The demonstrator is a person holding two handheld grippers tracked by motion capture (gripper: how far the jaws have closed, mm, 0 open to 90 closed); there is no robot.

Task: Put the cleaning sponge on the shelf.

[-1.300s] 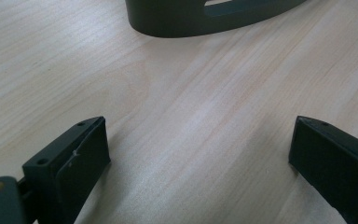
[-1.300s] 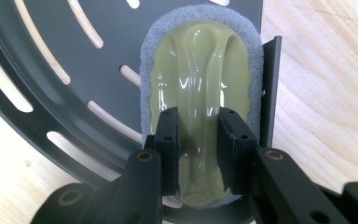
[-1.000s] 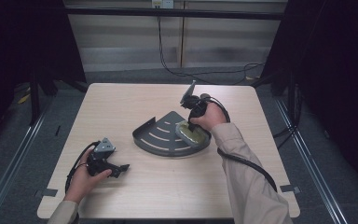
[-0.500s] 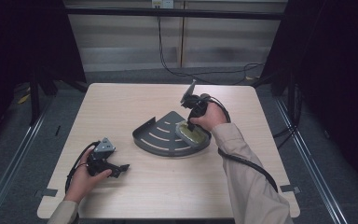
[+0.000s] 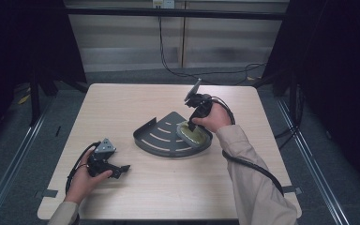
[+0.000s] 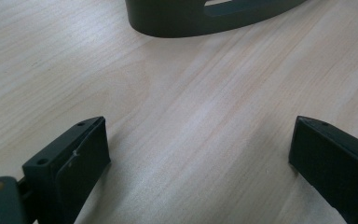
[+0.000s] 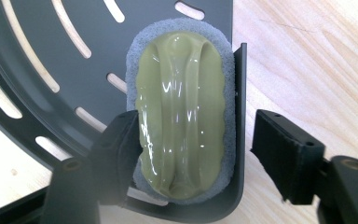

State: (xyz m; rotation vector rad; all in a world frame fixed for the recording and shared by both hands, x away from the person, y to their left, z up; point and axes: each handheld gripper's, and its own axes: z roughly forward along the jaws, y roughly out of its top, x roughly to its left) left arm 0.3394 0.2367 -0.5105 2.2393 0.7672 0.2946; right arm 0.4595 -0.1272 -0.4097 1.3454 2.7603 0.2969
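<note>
The right gripper (image 5: pixel 193 123) is hovering over the sponge (image 5: pixel 193 133), which is lying inside the dark slotted corner tray (image 5: pixel 161 136) at the tray's 3 o'clock corner, against the straight wall. Compared with the high views taken a second and half a second earlier, the right hand is holding almost the same position above the tray; no clear travel is showing, and the sponge is lying where it was. The work is therefore pausing at the sponge rather than advancing.

In the right gripper view, the right gripper (image 7: pixel 193 158) is holding its jaws parted and empty. One jaw is sitting inside the tray at the sponge's (image 7: pixel 182 116) 8 o'clock edge, touching or very nearly touching it. The other jaw is sitting outside the tray wall (image 7: pixel 240 93) at 4 o'clock, over the bare table (image 7: pixel 307 56). The wall is thus standing between that jaw and the sponge. Judged from this, a closing stroke would pinch wall and sponge together; whether the sponge is being released or approached cannot be told from the jaw position alone.

The left gripper (image 5: pixel 117 169) is resting on the table at the 7 o'clock area of the high view, well apart from the tray. In the left gripper view its jaws are standing wide open over bare wood (image 6: pixel 191 116), with the tray's curved wall (image 6: pixel 191 23) at 12 o'clock.
</note>
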